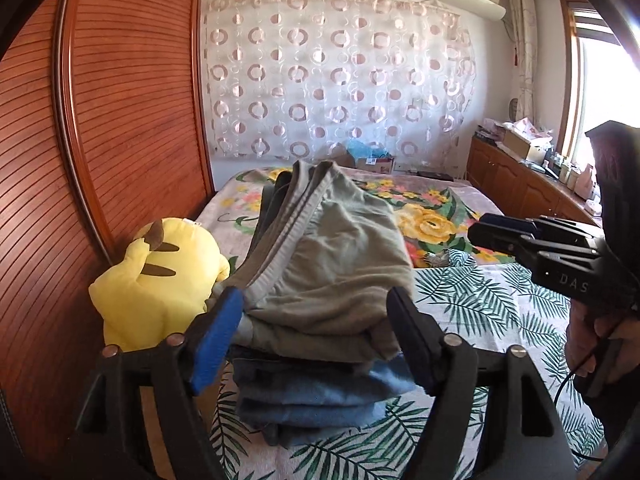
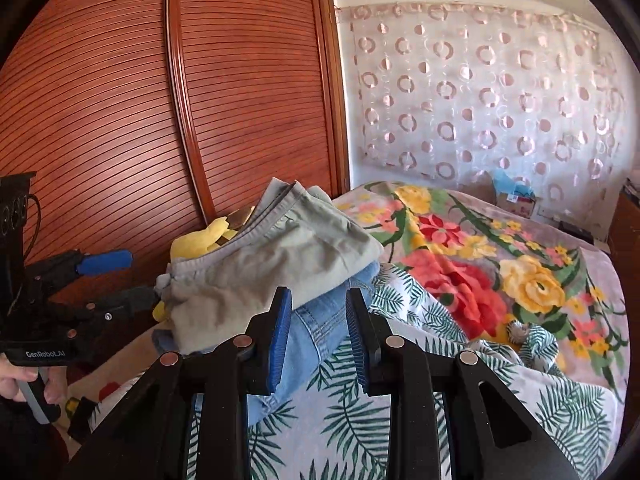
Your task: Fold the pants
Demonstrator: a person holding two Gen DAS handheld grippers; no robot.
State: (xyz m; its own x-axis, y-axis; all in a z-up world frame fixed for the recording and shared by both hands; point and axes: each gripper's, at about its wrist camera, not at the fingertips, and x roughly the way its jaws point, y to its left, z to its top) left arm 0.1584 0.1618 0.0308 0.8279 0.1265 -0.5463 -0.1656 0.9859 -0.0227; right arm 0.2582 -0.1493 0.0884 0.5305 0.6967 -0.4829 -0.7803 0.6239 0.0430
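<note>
Folded olive-grey cotton pants topped blue denim stack; left gripper and right gripper both released, folding apparently finished, withdrawal next.

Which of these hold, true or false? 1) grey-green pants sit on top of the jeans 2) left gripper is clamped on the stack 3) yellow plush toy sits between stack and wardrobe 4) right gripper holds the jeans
1) True: the folded grey-green pants lie on the jeans.
2) False: the left gripper is open, one finger on each side of the stack.
3) True: the yellow plush toy sits by the wardrobe.
4) False: the right gripper is open and holds nothing.
</note>
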